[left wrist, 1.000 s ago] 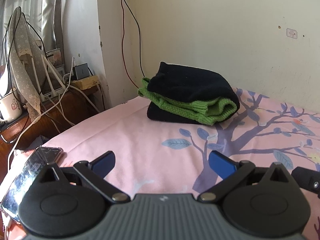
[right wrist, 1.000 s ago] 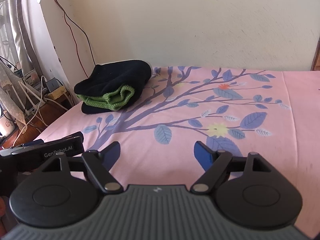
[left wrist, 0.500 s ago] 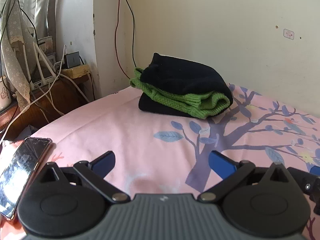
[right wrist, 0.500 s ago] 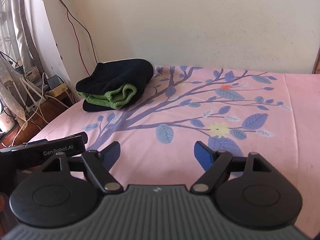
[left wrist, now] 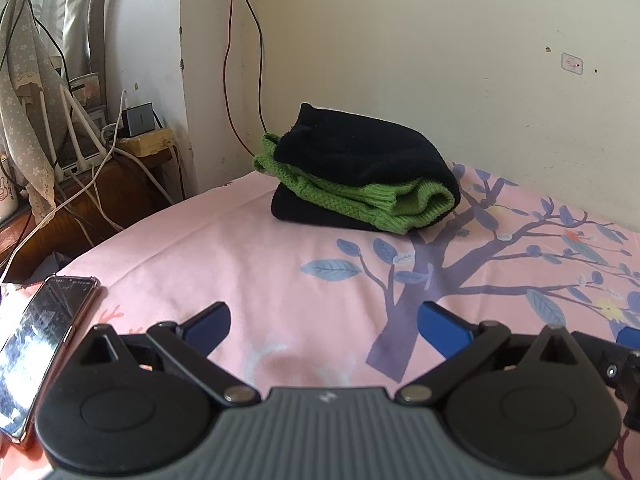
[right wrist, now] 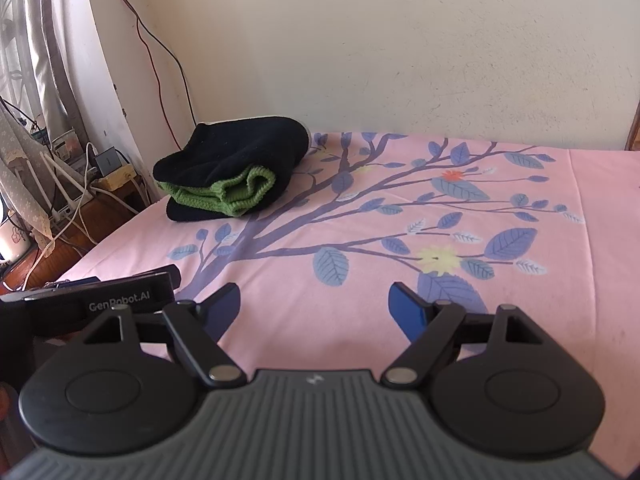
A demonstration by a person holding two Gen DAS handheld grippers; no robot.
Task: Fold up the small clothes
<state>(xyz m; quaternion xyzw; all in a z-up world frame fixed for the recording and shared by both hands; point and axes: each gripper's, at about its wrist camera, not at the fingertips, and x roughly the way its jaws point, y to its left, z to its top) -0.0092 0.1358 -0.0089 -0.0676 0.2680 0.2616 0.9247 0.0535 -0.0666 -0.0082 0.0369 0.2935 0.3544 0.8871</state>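
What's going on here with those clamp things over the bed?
A person holds two grippers above a pink bedsheet. The left gripper and right gripper are both open and empty. A folded black and green garment sits near the wall, apart from both. A phone lies at the bed's left edge.

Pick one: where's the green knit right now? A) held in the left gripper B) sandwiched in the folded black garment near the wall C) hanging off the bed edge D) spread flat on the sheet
B: the green knit shows as a layer between the upper and lower folds of the black garment on the pink sheet, and both grippers are open and hold nothing.
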